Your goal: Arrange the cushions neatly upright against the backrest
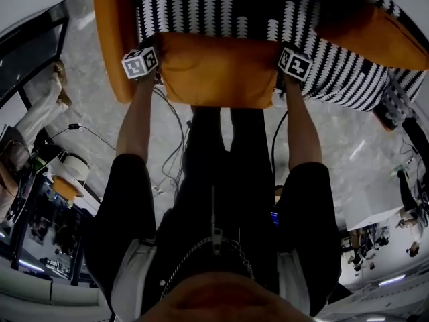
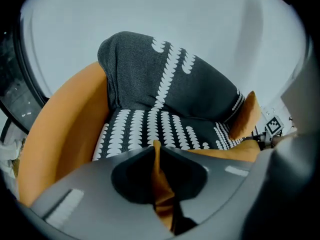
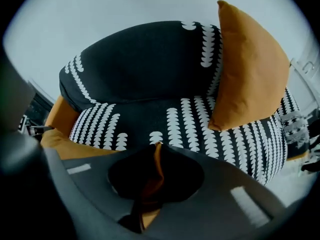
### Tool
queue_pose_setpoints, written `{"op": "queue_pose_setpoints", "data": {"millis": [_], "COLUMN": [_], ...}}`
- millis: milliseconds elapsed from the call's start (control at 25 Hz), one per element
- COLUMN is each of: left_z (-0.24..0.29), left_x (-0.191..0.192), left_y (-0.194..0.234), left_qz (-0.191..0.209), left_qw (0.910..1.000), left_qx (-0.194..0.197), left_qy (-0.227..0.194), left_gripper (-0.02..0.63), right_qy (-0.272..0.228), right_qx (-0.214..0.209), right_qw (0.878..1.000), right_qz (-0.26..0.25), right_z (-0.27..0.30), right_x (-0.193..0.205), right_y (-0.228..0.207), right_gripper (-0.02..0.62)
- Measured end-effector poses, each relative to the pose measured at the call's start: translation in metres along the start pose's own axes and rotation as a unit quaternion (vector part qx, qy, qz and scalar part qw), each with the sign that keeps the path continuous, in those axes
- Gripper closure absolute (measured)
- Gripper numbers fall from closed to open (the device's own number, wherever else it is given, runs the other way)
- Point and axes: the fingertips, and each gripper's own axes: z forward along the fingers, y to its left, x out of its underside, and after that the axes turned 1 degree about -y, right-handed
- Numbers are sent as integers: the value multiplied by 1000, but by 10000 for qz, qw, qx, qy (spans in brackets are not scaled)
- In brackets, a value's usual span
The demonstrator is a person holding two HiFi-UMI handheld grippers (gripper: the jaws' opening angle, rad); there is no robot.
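The left gripper and the right gripper each pinched one side edge of an orange cushion, which hung between them in front of a black sofa patterned with rows of white half-moons. In the left gripper view the jaws were closed together on a fold of that orange fabric. The right gripper view showed the same, with a strip of cloth clamped between its closed jaws. The cushion was off the seat, clear of the backrest, and roughly level across the person's two forearms.

A second orange cushion stood upright on one corner at the right end of the seat, leaning against the backrest (its upper point rose above the top edge). At the sofa's left end an orange panel curved round, probably the armrest, though the wide lens bent its shape.
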Motion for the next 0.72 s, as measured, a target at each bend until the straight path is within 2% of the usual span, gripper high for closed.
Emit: {"op": "queue_pose_setpoints", "data": {"millis": [160, 320, 400, 600, 720], "left_z": [-28, -60, -73, -94, -104], "left_x": [1, -11, -10, -4, -9], "left_y": [-8, -17, -22, -28, -36], "left_qz": [-91, 298, 429, 280, 483], "left_qw": [9998, 9993, 9989, 9992, 9983], "left_qx": [172, 214, 189, 236, 279], "left_qy": [-104, -122, -54, -132, -172], "left_gripper": [568, 568, 568, 568, 569], "right_qy": [-67, -252, -243, -160, -91], "right_qx": [-43, -209, -292, -413, -471], "right_qw": [9999, 9995, 9992, 9982, 9975], "right_qz": [-61, 19, -99, -410, -525], "right_z": [-24, -57, -71, -86, -95], "right_x": [6, 6, 9, 20, 21], "right_y": [5, 11, 12, 17, 17], "right_gripper": [563, 565, 565, 566, 566]}}
